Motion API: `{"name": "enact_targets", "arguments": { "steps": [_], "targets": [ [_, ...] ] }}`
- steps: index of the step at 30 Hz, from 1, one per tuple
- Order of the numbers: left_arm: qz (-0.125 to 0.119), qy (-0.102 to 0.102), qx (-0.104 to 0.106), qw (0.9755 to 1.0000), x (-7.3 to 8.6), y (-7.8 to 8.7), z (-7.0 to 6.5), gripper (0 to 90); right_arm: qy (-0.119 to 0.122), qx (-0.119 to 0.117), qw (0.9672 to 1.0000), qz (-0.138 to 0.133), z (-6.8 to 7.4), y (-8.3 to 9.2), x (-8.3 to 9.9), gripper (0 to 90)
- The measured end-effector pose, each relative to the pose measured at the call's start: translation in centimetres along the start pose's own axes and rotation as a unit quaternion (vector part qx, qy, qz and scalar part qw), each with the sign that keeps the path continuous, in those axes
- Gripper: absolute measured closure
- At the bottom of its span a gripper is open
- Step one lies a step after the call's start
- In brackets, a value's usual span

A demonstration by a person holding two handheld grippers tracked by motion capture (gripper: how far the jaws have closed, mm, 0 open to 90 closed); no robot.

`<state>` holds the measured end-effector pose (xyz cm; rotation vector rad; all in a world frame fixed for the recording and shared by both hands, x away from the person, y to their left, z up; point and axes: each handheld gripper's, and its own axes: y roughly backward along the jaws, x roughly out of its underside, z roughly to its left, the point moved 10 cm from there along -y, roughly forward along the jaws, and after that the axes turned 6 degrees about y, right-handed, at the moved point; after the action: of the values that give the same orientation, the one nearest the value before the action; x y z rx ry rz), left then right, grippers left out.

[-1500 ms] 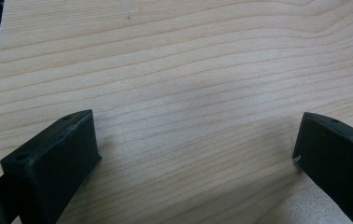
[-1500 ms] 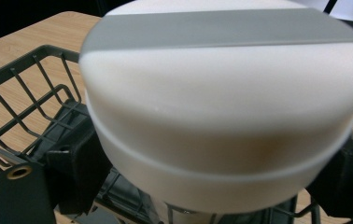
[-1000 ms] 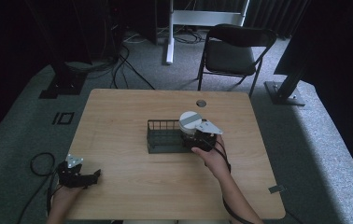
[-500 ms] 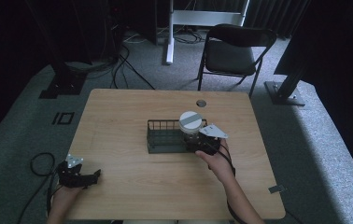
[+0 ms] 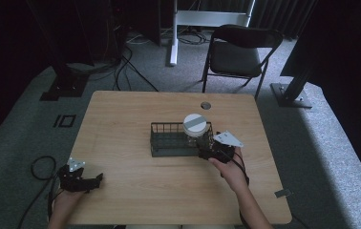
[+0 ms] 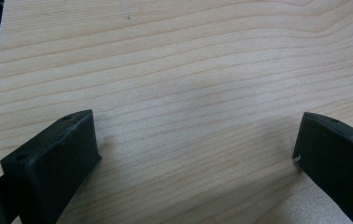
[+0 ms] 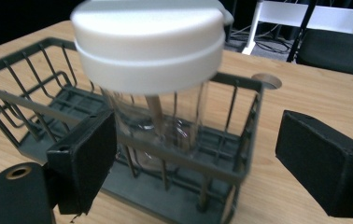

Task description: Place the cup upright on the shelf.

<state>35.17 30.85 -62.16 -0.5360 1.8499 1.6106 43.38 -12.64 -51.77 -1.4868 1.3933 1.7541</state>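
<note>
Two grippers at a wooden table (image 5: 135,114). Right gripper (image 5: 215,151), jaws apart, sits right of centre beside a wire basket (image 5: 169,143) holding a white-lidded glass jar (image 5: 196,128). Left gripper (image 5: 79,180), lower left, jaws apart over bare wood.

A light wooden table (image 5: 126,119) stood on grey carpet (image 5: 326,157). Beyond the table's far right corner was a black folding chair (image 5: 238,55), and beyond its far edge a white stand (image 5: 207,19). Black cables (image 5: 126,62) trailed past the far left corner. The room behind lay dark.
</note>
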Motion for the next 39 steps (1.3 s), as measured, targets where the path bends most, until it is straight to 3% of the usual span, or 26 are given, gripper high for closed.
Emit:
{"name": "enact_targets", "arguments": {
  "steps": [23,39],
  "targets": [
    [0.000,0.000,0.000,1.0000,0.0,0.0,0.0,0.1,-0.020,0.028,0.9991,0.024,-3.6,2.2,5.1,12.6],
    [0.000,0.000,0.000,1.0000,0.0,0.0,0.0,0.1,-0.048,0.062,0.9955,0.054,-6.6,3.1,8.6,12.4]
  ]
}}
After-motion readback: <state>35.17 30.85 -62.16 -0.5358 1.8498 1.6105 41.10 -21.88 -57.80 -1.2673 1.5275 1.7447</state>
